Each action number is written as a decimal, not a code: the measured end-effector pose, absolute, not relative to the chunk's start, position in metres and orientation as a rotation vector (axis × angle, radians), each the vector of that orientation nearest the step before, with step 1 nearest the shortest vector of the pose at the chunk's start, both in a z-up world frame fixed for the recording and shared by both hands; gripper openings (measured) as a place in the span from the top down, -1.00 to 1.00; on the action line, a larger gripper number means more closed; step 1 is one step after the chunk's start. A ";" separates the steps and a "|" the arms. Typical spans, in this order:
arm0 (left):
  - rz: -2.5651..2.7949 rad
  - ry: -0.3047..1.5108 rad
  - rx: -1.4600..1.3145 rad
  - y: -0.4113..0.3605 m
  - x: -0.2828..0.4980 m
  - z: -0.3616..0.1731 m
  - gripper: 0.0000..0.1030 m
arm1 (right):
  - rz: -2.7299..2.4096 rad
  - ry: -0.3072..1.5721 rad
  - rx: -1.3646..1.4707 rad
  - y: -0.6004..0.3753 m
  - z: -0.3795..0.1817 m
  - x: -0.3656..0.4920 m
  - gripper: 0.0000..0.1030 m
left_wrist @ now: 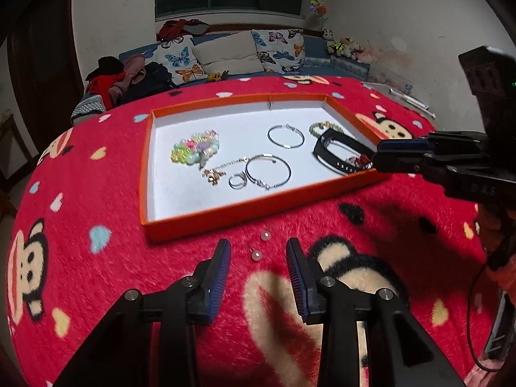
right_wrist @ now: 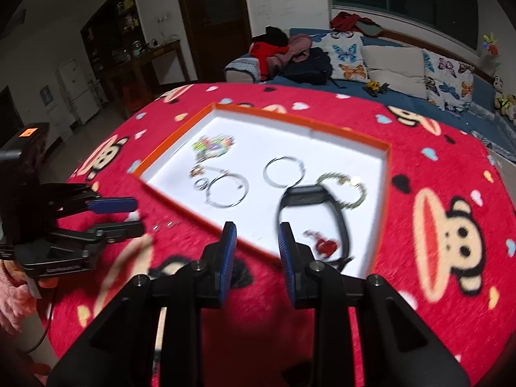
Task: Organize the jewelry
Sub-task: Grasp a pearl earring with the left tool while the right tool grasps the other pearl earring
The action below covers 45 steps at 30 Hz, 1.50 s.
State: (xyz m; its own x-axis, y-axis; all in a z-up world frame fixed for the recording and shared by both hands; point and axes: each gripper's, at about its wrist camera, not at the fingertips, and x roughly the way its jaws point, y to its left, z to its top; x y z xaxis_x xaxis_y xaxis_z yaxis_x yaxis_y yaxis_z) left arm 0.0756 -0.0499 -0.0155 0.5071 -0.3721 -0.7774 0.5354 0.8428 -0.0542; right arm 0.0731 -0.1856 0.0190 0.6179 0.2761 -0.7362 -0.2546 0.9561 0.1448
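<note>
The orange tray (left_wrist: 206, 217) with a white floor sat on the counter (left_wrist: 96, 283), which was covered by a red cartoon-print blanket. Inside the tray lay a cluster of coloured beads (left_wrist: 195, 146), a gold chain (left_wrist: 222, 169), a small ring (left_wrist: 238, 181), two silver hoops (left_wrist: 267, 172) (left_wrist: 286, 135), a green beaded bracelet (left_wrist: 322, 126), a black wristband (left_wrist: 335, 154) and a red charm (left_wrist: 362, 160). Two pearl earrings (left_wrist: 260, 244) lay outside the tray on the blanket, just beyond its near rim.

The left tongs (left_wrist: 258, 251) were spread, with nothing pinched; the pearl earrings lay on the blanket between and just ahead of the tips. The right tongs (right_wrist: 256, 229) were also spread and empty, positioned above the tray's near rim close to the wristband. The right wrist view was blurred.
</note>
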 end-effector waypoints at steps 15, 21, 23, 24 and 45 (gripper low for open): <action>-0.525 0.883 0.247 -0.059 0.086 -0.038 0.60 | 0.357 0.913 0.045 -0.159 -0.006 0.067 0.46; -0.527 0.856 0.270 -0.059 0.083 -0.038 0.85 | 0.367 0.928 0.054 -0.152 -0.009 0.071 0.45; -0.527 0.847 0.261 -0.056 0.082 -0.036 0.86 | 0.374 0.932 0.060 -0.149 -0.010 0.072 0.45; -0.525 0.842 0.254 -0.053 0.082 -0.034 0.86 | 0.379 0.934 0.063 -0.147 -0.011 0.072 0.45; -0.517 0.782 0.089 0.016 0.085 -0.010 0.86 | 0.353 0.959 0.004 -0.075 -0.026 0.101 0.50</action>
State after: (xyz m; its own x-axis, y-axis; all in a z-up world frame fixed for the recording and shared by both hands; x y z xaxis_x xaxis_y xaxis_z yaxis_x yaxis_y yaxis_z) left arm 0.0848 0.0162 -0.0101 0.5923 -0.4113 -0.6928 0.4759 0.8724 -0.1111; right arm 0.1006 -0.0747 -0.0257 0.5220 0.2969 -0.7996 -0.2931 0.9428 0.1587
